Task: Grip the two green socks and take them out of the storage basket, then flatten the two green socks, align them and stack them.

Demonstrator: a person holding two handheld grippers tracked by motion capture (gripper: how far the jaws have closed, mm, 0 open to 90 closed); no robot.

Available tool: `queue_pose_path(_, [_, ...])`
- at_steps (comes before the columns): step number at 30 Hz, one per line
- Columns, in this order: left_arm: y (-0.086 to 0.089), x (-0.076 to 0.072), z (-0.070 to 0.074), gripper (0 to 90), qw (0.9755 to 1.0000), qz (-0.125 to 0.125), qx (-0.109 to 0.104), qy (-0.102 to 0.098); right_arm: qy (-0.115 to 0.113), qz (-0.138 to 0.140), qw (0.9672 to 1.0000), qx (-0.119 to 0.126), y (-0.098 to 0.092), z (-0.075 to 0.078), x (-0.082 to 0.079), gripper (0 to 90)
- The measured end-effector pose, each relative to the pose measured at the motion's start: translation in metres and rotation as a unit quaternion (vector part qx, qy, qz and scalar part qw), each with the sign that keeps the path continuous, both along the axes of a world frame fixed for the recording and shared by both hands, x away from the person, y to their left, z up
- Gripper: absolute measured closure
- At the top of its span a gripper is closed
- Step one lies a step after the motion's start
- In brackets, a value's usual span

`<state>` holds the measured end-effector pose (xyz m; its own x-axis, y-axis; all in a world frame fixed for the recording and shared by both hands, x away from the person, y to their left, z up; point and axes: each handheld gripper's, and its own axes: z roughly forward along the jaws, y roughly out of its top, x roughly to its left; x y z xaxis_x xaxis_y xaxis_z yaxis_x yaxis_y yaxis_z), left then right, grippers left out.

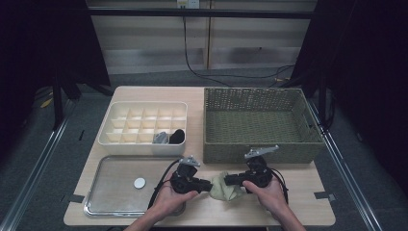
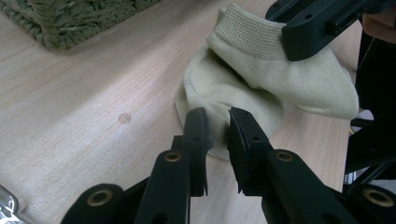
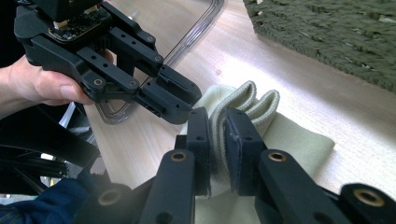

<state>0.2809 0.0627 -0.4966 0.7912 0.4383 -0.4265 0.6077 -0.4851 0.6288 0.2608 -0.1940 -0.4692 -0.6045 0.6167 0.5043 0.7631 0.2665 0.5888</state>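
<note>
A pale green sock [image 1: 224,189] lies crumpled on the wooden table near its front edge, between my two grippers. My left gripper [image 1: 210,185] comes at it from the left, and in the left gripper view its jaws [image 2: 218,123] are pinched on the sock's rounded edge [image 2: 224,93]. My right gripper [image 1: 226,179] comes in from the right. In the right gripper view it [image 3: 215,122] is shut on the folded ribbed cuff [image 3: 252,100]. The left gripper's tips [image 3: 180,105] meet the sock right beside it.
A green woven basket [image 1: 255,154] stands just behind the grippers. A cream compartment box [image 1: 144,144] at back left holds a grey item and a black item. A metal tray [image 1: 115,202] at front left carries a small white disc [image 1: 139,183].
</note>
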Motion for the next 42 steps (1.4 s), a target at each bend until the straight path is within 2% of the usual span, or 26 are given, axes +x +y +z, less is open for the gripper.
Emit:
queue_pose_path(2, [0.0,0.0,0.0,77.0,1.0,-0.003,0.001,-0.002,-0.001,0.0,1.0,0.0,0.002,0.0,0.0,80.1])
queue_pose_path(7, [0.001,0.001,0.001,76.5,1.0,-0.002,0.001,0.0,-0.006,0.005,0.9999,0.013,0.005,0.003,-0.002,69.3])
queue_pose_path(9, [0.002,0.001,0.002,75.9,1.0,-0.003,0.004,-0.001,-0.008,0.006,0.9998,0.016,0.004,0.004,-0.002,67.7])
queue_pose_path(10, [0.003,0.001,0.002,75.7,1.0,-0.004,0.003,-0.001,-0.015,-0.005,0.9998,0.009,0.003,0.007,-0.004,64.3])
queue_pose_path(15, [0.007,0.002,0.005,74.6,1.0,0.001,0.001,-0.003,-0.021,-0.004,0.9996,0.017,0.0,0.009,-0.004,60.9])
queue_pose_path(17, [0.008,0.004,0.006,74.4,1.0,0.003,-0.002,-0.003,-0.017,-0.004,0.9995,0.025,-0.001,0.009,-0.004,62.9])
queue_pose_path(21, [0.015,0.008,0.011,74.0,0.9999,0.009,-0.009,-0.006,-0.015,0.005,0.9998,0.01,0.005,0.005,-0.005,71.8])
queue_pose_path(24, [0.018,0.008,0.016,73.2,0.9995,0.018,-0.026,-0.002,-0.011,0.021,0.9997,0.002,0.012,0.0,-0.005,81.3])
queue_pose_path(28, [0.016,0.007,0.02,70.1,0.9996,0.011,-0.026,-0.006,-0.002,0.032,0.9995,-0.007,0.019,-0.008,-0.002,84.0])
queue_pose_path(35, [0.013,0.006,0.014,68.9,0.9997,0.009,-0.022,0.0,0.02,0.041,0.9987,-0.021,0.026,-0.023,-0.004,86.5])
queue_pose_path(39, [0.01,0.005,0.014,68.5,0.9997,0.007,-0.022,0.0,0.019,0.04,0.9989,-0.017,0.026,-0.023,-0.005,84.0])
queue_pose_path(42, [0.008,0.004,0.015,68.5,0.9998,0.003,-0.021,0.001,0.009,0.037,0.9992,-0.009,0.022,-0.018,-0.007,83.6])
